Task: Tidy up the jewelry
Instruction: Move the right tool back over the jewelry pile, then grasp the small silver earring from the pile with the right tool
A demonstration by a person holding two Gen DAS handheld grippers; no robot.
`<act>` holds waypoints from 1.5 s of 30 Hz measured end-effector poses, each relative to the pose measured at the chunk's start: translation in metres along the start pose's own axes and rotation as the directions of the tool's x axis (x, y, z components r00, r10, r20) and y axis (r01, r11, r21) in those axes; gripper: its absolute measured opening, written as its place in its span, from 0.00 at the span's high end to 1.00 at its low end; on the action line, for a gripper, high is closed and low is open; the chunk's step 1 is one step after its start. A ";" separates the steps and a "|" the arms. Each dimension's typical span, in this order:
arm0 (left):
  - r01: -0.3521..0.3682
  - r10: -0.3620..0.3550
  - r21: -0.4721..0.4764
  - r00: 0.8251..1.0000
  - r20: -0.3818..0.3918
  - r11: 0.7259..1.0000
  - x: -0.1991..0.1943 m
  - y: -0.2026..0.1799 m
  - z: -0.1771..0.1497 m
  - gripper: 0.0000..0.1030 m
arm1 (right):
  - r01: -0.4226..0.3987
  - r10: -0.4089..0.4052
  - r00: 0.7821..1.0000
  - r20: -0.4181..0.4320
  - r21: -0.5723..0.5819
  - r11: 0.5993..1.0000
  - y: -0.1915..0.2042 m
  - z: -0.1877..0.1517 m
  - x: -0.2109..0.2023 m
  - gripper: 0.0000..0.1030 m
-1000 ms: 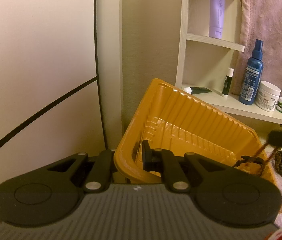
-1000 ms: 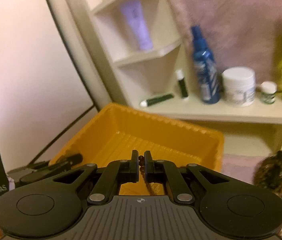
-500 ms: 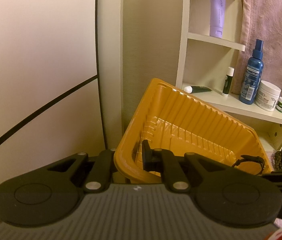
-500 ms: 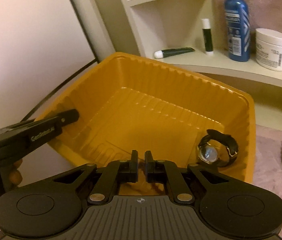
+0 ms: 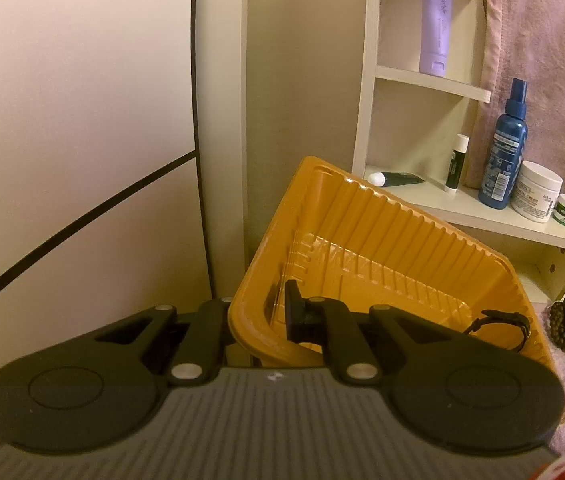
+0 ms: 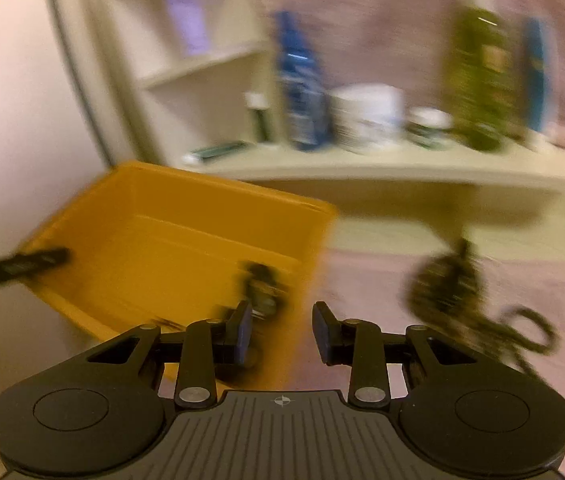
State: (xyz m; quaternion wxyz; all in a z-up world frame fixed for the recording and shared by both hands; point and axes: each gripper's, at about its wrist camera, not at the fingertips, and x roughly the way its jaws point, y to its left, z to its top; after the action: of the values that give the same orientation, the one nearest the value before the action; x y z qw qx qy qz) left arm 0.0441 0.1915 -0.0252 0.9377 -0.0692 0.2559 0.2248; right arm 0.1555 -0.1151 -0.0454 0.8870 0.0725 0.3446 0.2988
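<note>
An orange ribbed tray (image 5: 402,240) is tilted up at its near left corner, where my left gripper (image 5: 258,320) is shut on its wall, one finger inside and one outside. A black wristwatch (image 5: 502,320) lies in the tray's low right corner, seen blurred as the watch (image 6: 262,288) in the right wrist view. My right gripper (image 6: 282,332) hangs by the tray's (image 6: 170,240) right corner. Its jaws are opening and nothing is between them. A pile of dark bead strands (image 6: 450,284) lies on the pink cloth to its right, with the beads (image 5: 562,320) also in the left wrist view.
A white shelf unit (image 5: 462,208) behind the tray carries a blue spray bottle (image 5: 502,152), a white jar (image 5: 536,192), a lip balm stick, a green tube and green bottles. A lilac tube (image 5: 436,28) stands higher up. A pale wall panel (image 5: 82,120) is at the left. Pink cloth (image 6: 442,360) covers the surface.
My right gripper was shut on a small beaded piece over the tray; it has swung right and down, and its jaws have parted, empty. The left gripper and tray have not moved.
</note>
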 end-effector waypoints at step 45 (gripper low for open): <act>-0.002 0.002 0.011 1.000 -0.002 1.000 -0.001 0.000 0.002 0.91 | 0.151 -0.157 0.988 -0.008 -0.226 0.962 -0.040 -0.024 0.025 0.92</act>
State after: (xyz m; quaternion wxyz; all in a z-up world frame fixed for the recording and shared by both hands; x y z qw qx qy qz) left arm 0.0438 0.1913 -0.0231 0.9376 -0.0642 0.2581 0.2241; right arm 0.1739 -0.1351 -0.0908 0.9054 -0.0589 0.3248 0.2669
